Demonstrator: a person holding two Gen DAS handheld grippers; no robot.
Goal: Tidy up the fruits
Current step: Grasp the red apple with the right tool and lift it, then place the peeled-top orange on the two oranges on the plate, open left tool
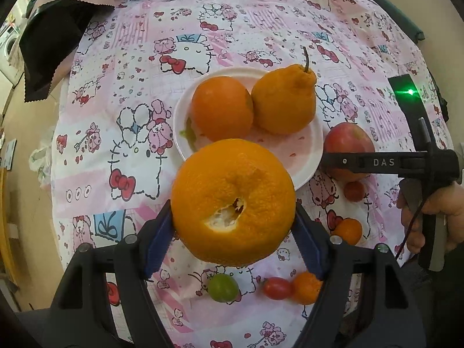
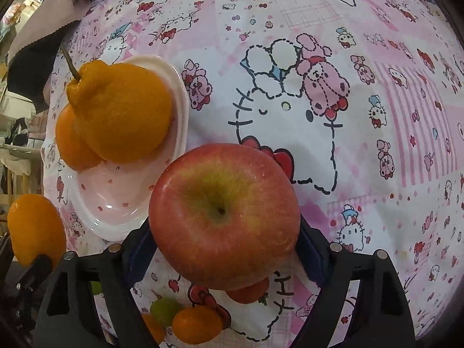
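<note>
Left gripper (image 1: 233,220) clamps a big round orange with a torn navel (image 1: 232,200) above the white plate (image 1: 314,136); right gripper (image 2: 226,239) straddles a red-yellow apple (image 2: 224,217) beside the plate (contact unclear).

The necked orange citrus (image 1: 282,101) and the smooth orange (image 1: 221,108) fill the plate's far half, leaving the near half free; small tomatoes, kumquats and a green grape (image 1: 223,287) lie scattered on the cartoon-print cloth (image 1: 130,133).

Soft even indoor light, sharp centres, strong fisheye bending, dark corners.
</note>
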